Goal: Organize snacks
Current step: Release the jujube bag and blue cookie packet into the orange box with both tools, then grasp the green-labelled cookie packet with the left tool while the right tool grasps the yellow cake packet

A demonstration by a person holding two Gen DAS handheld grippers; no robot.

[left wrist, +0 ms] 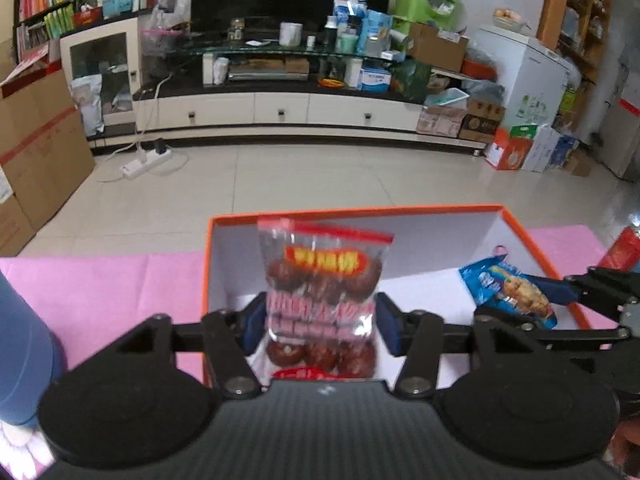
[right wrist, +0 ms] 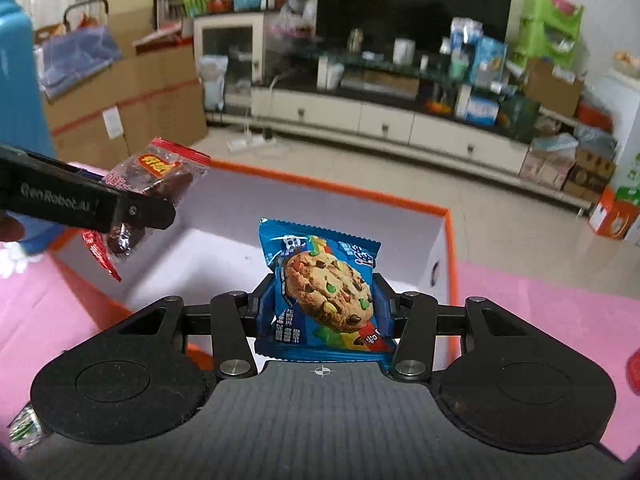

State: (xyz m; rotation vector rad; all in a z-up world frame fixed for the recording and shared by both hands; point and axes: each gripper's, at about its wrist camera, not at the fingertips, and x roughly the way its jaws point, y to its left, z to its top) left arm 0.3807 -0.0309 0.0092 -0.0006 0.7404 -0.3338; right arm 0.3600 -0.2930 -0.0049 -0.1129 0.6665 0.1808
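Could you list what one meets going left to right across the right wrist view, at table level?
Left claw holding the red snack pack → cookie pack in the right claw → orange box wall → pink mat.

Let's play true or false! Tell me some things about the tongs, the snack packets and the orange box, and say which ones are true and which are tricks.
1. The left tongs hold a clear packet of brown snacks. True.
2. The right tongs are empty. False: they grip a blue cookie packet.
3. Both packets are held above the orange box. True.
4. The box is black inside. False: its inside is white.
5. The box sits on a pink cloth. True.
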